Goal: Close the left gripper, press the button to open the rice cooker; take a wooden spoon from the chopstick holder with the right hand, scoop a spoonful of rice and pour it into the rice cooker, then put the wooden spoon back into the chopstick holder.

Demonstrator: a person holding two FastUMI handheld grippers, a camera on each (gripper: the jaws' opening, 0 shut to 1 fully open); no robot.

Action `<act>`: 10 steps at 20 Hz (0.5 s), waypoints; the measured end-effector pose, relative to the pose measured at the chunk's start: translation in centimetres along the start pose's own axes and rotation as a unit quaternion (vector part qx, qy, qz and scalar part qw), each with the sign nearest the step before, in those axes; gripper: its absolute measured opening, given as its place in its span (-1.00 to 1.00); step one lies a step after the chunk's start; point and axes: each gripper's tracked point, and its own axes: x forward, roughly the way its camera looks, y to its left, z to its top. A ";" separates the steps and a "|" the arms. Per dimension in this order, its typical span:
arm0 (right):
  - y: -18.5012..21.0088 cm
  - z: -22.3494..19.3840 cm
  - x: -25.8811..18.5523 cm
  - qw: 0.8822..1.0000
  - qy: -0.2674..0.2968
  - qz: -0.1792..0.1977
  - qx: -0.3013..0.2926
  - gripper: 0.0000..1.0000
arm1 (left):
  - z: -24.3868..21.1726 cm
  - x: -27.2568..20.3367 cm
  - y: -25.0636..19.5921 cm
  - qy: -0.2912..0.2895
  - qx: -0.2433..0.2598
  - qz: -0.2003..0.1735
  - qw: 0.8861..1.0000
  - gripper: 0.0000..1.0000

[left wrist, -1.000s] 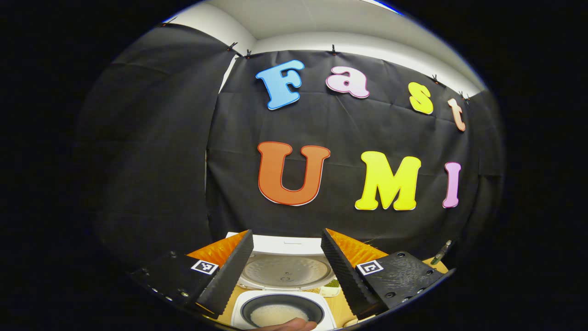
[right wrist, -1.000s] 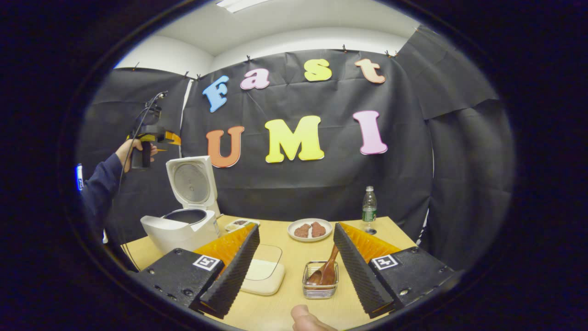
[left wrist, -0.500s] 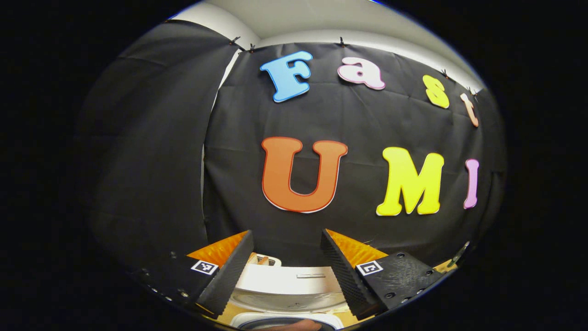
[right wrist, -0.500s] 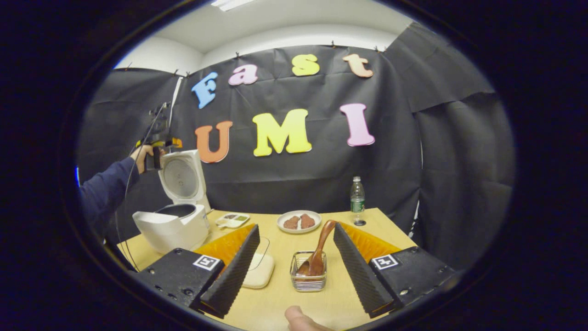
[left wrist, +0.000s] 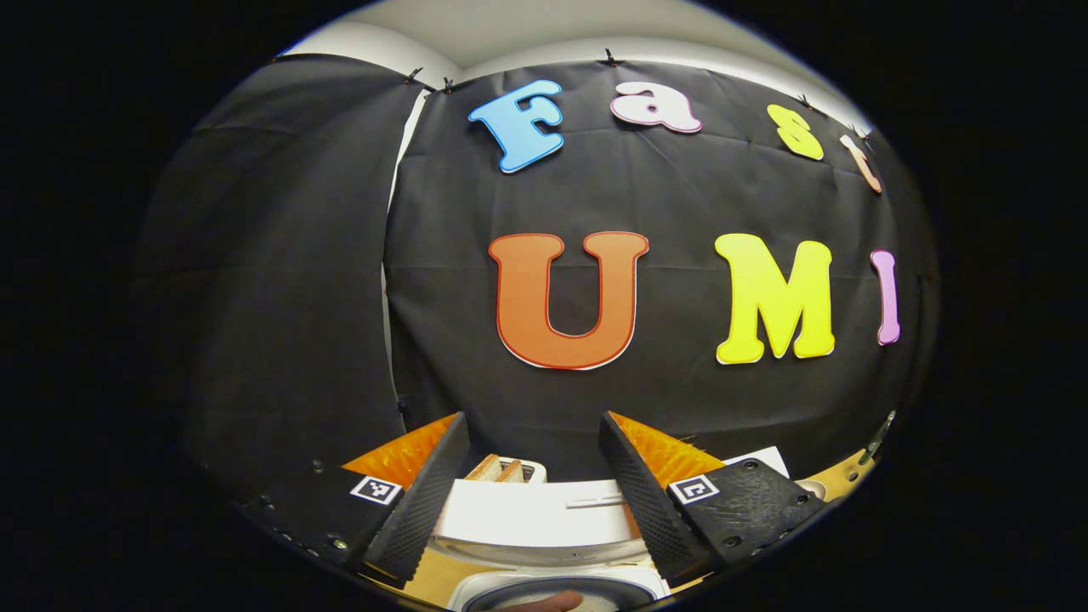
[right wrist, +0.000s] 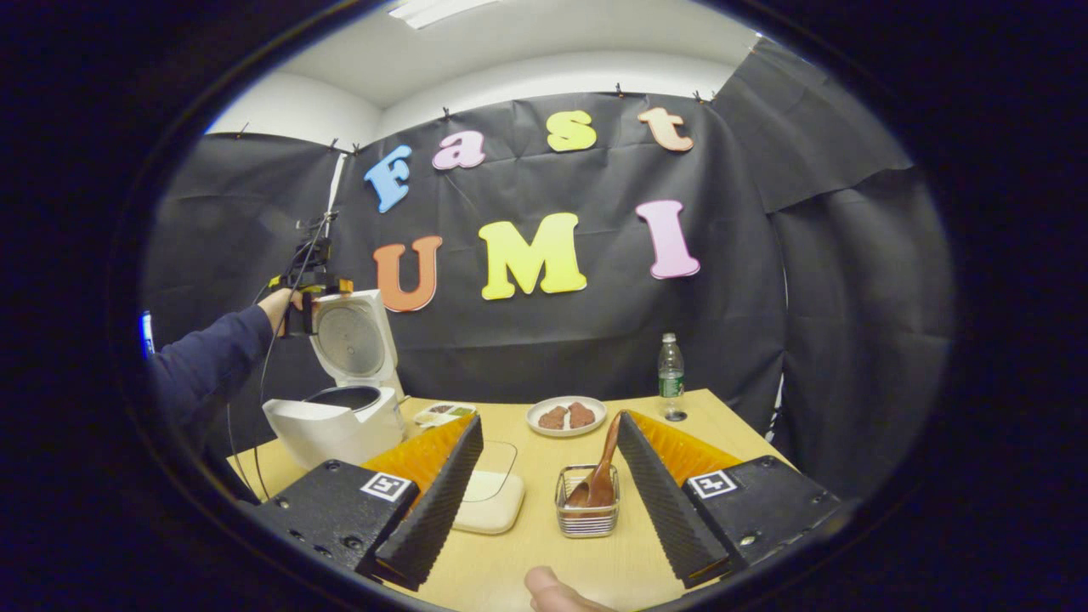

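White rice cooker (right wrist: 336,416) sits lid-up at the tabletop's (right wrist: 527,561) left end, left gripper (left wrist: 531,476) spread wide above the lid. Right gripper (right wrist: 548,501) fingers released, empty; wooden spoon (right wrist: 602,472) stands in chopstick holder (right wrist: 586,514) between them.

- The right gripper (right wrist: 544,501) hangs open above the pale wooden bench (right wrist: 731,429).
- Between its fingers stands a wire-mesh chopstick holder (right wrist: 586,513) holding a brown wooden spoon (right wrist: 602,472).
- The white rice cooker (right wrist: 336,416) stands open at left.
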 end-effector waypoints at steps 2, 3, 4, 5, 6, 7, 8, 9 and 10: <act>0.5 0.4 -0.8 1.000 -0.008 0.003 0.002 0.97 | -0.5 -1.9 0.0 0.005 0.003 -0.002 1.000 0.98; 0.7 0.5 -1.2 1.000 -0.011 0.005 0.002 1.00 | -0.8 -2.7 0.0 0.011 0.003 -0.004 1.000 0.98; 0.9 0.4 -1.5 1.000 -0.011 0.007 0.004 1.00 | -1.2 -3.3 0.0 0.014 0.003 -0.006 1.000 0.98; 1.1 0.3 -2.0 1.000 -0.008 0.008 0.006 1.00 | -1.4 -4.0 0.0 0.016 0.002 -0.007 1.000 0.97; 1.3 0.1 -2.5 1.000 -0.003 0.009 0.009 1.00 | -1.8 -4.7 -0.1 0.018 0.003 -0.009 1.000 0.97; 1.8 0.2 -3.1 1.000 -0.003 0.015 0.013 1.00 | -2.1 -5.3 0.0 0.018 0.002 -0.008 1.000 0.97; 2.3 0.4 -3.9 1.000 -0.006 0.019 0.014 1.00 | -2.5 -5.9 0.1 0.022 0.001 -0.005 1.000 0.97; 2.2 0.4 -4.5 1.000 -0.009 0.016 0.011 0.97 | -3.2 -6.5 0.2 0.026 -0.001 -0.001 1.000 0.97; 2.1 0.5 -4.9 1.000 -0.012 0.012 0.007 1.00 | -4.0 -7.2 -0.1 0.036 0.001 -0.004 0.999 0.96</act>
